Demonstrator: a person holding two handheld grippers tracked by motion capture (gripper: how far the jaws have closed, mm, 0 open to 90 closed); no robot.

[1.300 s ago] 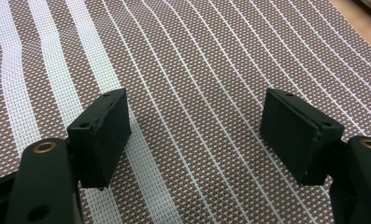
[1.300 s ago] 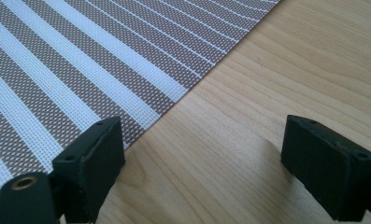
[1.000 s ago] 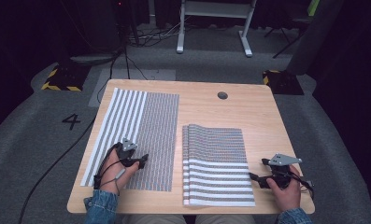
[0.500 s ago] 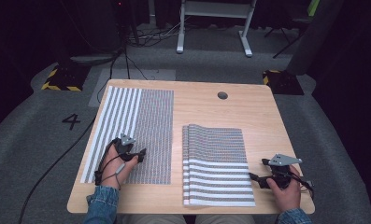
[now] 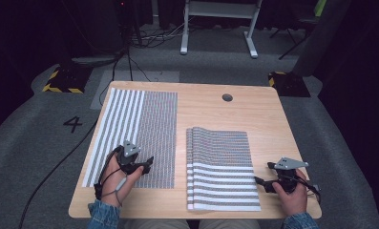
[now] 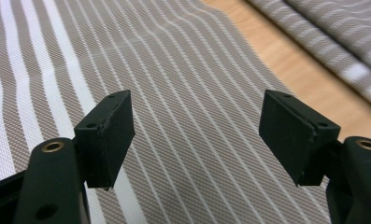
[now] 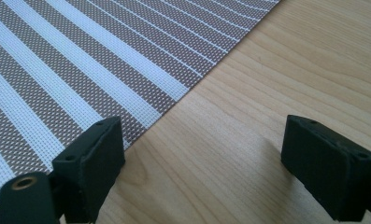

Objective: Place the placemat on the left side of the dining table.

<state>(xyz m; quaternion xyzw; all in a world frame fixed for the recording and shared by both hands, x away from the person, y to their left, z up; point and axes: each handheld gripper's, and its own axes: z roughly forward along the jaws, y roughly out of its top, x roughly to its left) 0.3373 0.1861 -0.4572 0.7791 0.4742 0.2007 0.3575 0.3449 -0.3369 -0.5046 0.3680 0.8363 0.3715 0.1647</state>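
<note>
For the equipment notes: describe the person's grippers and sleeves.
Both sleeves are blue denim. The left gripper and right gripper are black, each topped by a grey three-cornered plate and trailing a thin black cable. The fingers are flat black rectangular blocks; brass eyelets sit below them.

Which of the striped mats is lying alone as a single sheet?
The striped woven mat on the table's left, under the left claw, lies flat and single; the striped woven mats at right form a stack with layered edges.
</note>
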